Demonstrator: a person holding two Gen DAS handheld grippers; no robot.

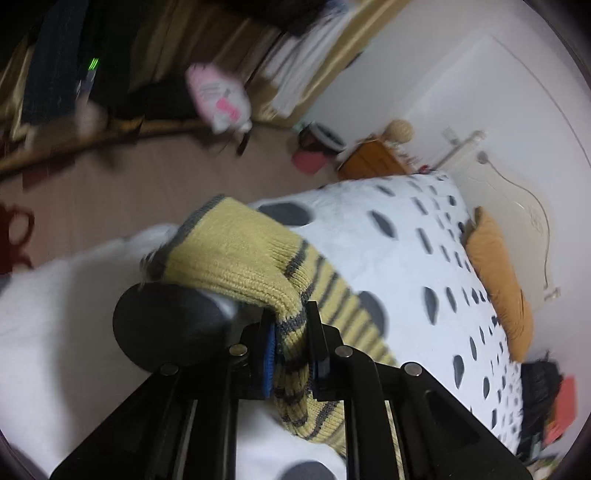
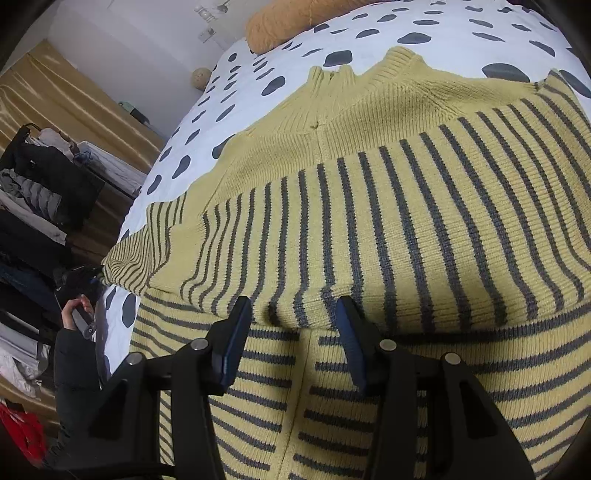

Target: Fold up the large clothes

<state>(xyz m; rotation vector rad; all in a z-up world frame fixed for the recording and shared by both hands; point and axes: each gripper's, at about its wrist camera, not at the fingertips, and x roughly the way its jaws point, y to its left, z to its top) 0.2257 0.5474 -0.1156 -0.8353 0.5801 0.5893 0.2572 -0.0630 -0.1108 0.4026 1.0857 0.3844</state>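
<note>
light: dim indoor | left view motion-blurred | fisheye edges warped

We see the left gripper (image 1: 291, 345) clamped on a bunched fold of the yellow sweater with grey stripes (image 1: 255, 266), lifted above the white duvet with grey spots (image 1: 399, 236). An orange pillow (image 1: 498, 280) lies at the duvet's far edge, and a wooden nightstand (image 1: 373, 160) stands beyond.

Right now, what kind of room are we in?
Most likely a bedroom. A sweater lies spread on a bed with a spotted cover, an orange pillow sits at the far end, and clothes hang on a rack beside it.
</note>
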